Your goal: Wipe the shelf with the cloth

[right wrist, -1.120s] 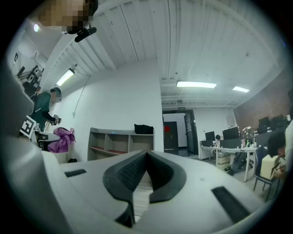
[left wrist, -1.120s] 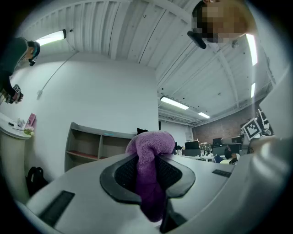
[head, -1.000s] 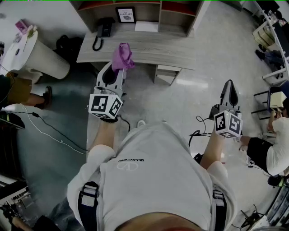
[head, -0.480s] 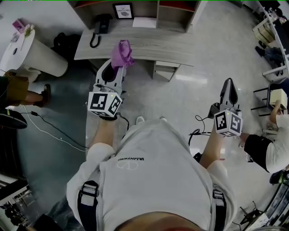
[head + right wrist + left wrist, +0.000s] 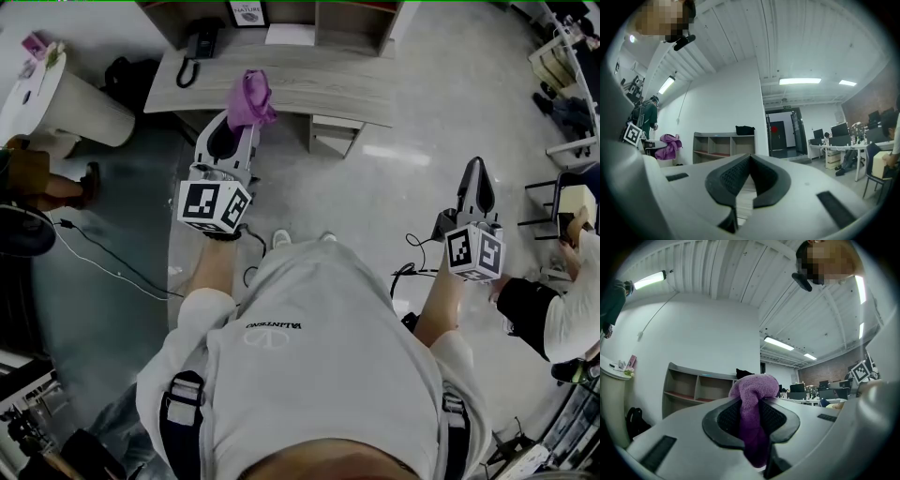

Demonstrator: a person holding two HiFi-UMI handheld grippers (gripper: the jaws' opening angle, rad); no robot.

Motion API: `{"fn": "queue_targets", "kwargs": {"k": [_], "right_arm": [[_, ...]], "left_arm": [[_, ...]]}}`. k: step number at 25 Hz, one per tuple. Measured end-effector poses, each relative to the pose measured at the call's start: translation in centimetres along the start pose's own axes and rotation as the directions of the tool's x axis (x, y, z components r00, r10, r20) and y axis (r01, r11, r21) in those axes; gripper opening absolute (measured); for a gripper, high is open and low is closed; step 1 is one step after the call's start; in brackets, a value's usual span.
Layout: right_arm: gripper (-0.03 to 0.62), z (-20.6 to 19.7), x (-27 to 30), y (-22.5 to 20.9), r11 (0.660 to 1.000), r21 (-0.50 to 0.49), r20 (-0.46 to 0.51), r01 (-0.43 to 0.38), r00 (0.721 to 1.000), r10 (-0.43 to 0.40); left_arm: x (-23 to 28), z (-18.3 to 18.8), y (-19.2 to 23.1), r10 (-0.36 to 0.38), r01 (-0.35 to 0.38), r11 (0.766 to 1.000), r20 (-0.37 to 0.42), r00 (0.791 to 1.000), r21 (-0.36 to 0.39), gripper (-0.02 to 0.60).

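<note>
The left tongs (image 5: 240, 129) are clamped on the purple cloth (image 5: 250, 97), held over the tabletop (image 5: 319, 89) at its near edge. Behind stands the shelf (image 5: 319, 19), with a telephone (image 5: 200, 42) and paper (image 5: 289, 35) lying before it. The right tongs (image 5: 475, 171), closed and empty, hang over the floor

The head view's top edge cuts off the shelf (image 5: 319, 17). Lower down, the cloth (image 5: 752, 385) vanishes inside the left claw (image 5: 751, 405).

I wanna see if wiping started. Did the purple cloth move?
Yes, slightly: the cloth, in the left gripper, shifted right, away from the telephone.
</note>
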State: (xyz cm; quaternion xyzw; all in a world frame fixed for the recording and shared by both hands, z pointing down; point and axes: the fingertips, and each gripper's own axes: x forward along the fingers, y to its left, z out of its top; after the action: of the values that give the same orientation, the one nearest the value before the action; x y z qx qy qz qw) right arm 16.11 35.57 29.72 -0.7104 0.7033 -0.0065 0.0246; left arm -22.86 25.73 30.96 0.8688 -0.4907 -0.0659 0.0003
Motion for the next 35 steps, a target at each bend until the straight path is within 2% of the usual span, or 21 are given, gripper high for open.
{"fn": "queue_targets", "kwargs": {"k": [8, 17, 26, 35], "right_arm": [[0.000, -1.2, 0.1, -2.4, 0.999, 0.013, -0.015, -0.030, 0.999, 0.030], [0.000, -2.3, 1.9, -2.0, 0.999, -0.009, -0.042, -0.044, 0.998, 0.043], [0.000, -2.3, 6.4, -3.0, 1.000, -0.017, -0.036, -0.002, 0.999, 0.001], [0.000, -3.0, 13.3, -3.0, 1.000, -0.016, -0.050, 0.000, 0.999, 0.000]], "left_arm": [[1.0, -0.3, -3.0, 0.000, 0.000, 1.000, -0.004, 1.000, 0.020, 0.083], [2.0, -1.8, -1.9, 0.014, -0.014, 1.000, -0.023, 1.000, 0.009, 0.081], [8.2, -2.8, -0.5, -0.043, 0.043, 0.999, -0.020, 0.999, -0.005, 0.081], [15.6, -4.2, 1.5, -0.079, 0.079, 0.997, -0.034, 0.996, -0.017, 0.081]]}}
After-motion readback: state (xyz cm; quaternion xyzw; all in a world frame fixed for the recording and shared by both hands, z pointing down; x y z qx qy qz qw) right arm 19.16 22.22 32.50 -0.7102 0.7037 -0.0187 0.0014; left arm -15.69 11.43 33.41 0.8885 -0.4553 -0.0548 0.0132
